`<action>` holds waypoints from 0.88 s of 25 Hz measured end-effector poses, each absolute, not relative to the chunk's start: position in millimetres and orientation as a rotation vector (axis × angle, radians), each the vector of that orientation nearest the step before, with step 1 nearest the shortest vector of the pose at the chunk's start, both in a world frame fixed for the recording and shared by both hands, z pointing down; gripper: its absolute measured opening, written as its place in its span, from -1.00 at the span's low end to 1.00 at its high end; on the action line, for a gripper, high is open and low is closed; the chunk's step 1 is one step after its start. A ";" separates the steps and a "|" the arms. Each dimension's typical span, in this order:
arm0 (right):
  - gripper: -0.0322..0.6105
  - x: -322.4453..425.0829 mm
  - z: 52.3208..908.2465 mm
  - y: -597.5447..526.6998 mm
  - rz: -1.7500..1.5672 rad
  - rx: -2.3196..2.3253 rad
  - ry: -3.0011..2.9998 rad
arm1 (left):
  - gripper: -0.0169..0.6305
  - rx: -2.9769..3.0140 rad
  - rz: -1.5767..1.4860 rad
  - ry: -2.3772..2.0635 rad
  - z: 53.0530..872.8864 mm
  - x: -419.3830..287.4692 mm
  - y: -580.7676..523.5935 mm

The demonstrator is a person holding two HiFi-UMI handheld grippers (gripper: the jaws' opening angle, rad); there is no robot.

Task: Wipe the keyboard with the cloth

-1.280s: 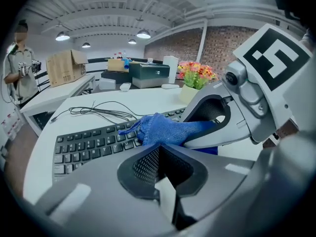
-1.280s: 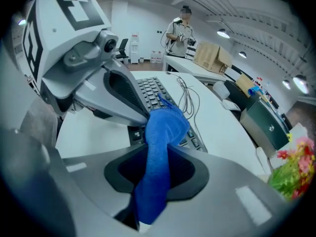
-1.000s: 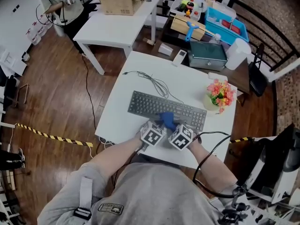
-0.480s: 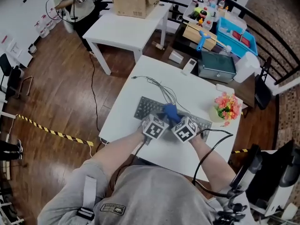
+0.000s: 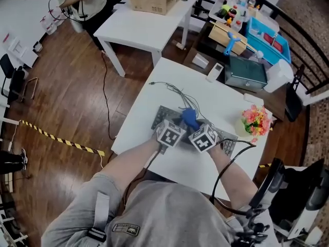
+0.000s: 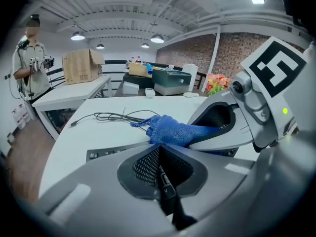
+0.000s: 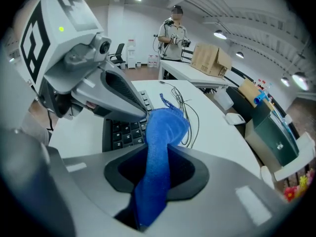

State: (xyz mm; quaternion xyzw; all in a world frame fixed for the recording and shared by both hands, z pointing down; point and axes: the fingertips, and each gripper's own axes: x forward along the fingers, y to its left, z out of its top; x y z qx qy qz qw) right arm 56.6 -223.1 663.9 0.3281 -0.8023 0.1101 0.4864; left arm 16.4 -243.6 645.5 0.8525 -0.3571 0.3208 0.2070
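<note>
Cloth [image 7: 160, 152]: blue, soft, limp, light. Bunched over keyboard [image 5: 162, 116] on white table [image 5: 144, 122], pinched mid-fold in right tongs [image 7: 157, 154], free end drooping past tips. Left tongs [image 6: 159, 152] pressed together, empty, just beside. Likely to snag on keycaps; better gripped at thick fold.

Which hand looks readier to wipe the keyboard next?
The right gripper: its jaws are clamped on the blue cloth, which is over the keyboard. The left gripper is shut on nothing.
</note>
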 end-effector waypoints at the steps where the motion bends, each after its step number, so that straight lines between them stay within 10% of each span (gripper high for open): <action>1: -0.55 55.0 664.6 -218.2 0.268 0.786 -1.955 | -0.97 2.369 0.896 -0.992 648.0 14.9 -238.7; 22: -0.55 21.4 667.7 -158.3 0.176 0.626 -1.984 | -0.97 2.348 0.901 -1.015 655.4 -10.2 -178.0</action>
